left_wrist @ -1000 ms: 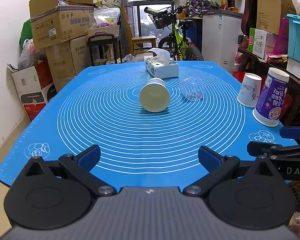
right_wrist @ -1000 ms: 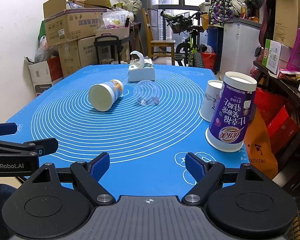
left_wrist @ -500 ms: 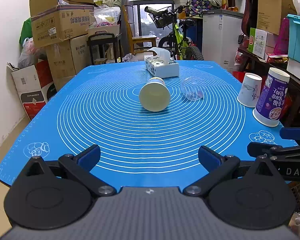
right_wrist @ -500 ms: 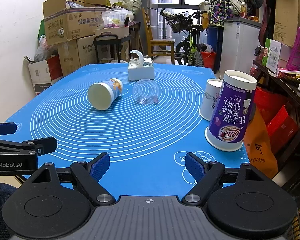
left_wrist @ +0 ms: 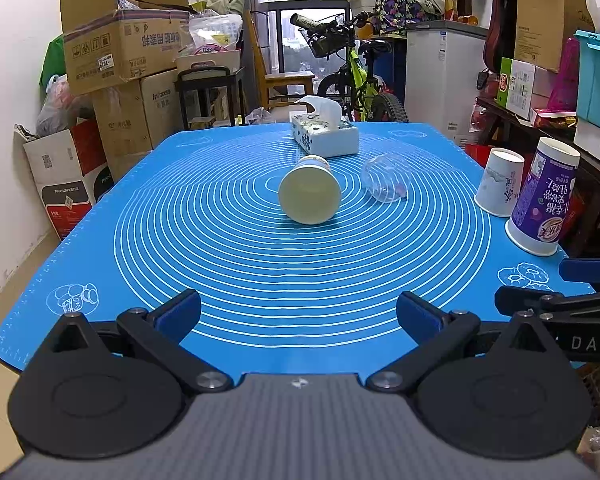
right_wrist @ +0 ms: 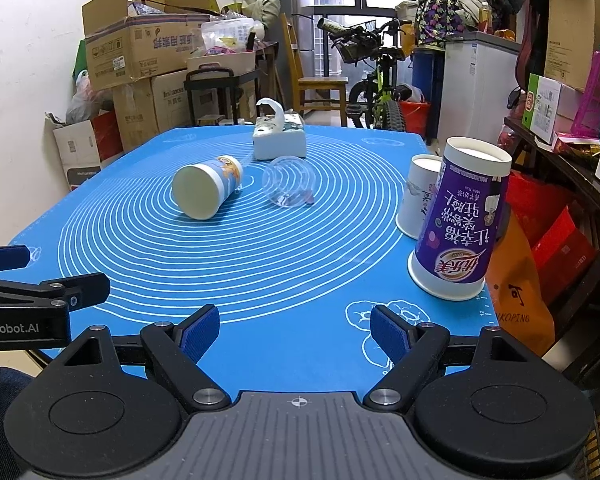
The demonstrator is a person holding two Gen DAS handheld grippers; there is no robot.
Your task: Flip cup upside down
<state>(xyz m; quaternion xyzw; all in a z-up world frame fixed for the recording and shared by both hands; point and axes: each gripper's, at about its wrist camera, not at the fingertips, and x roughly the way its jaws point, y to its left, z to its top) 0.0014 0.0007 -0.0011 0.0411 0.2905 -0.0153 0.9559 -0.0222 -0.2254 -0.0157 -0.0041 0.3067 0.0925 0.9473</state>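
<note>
Hovering at the near edge of the blue silicone mat with white rings (left_wrist: pixel 100 240), both empty: left gripper (left_wrist: pixel 298 314) spread wide, right gripper (right_wrist: pixel 295 330) likewise wide, neither touching a cup. Lying on their sides near the mat's middle, just beside each other: a cream paper cup with a printed wall (left_wrist: pixel 310 196) and a clear plastic cup (left_wrist: pixel 385 179), while a tall purple paper cup (right_wrist: pixel 458 226) and a short white paper cup (right_wrist: pixel 418 196) already stand inverted by the right edge. Probably the approach step, calling next for a reach forward to a fallen cup, closing across its wall, then turning it rim-down.
</note>
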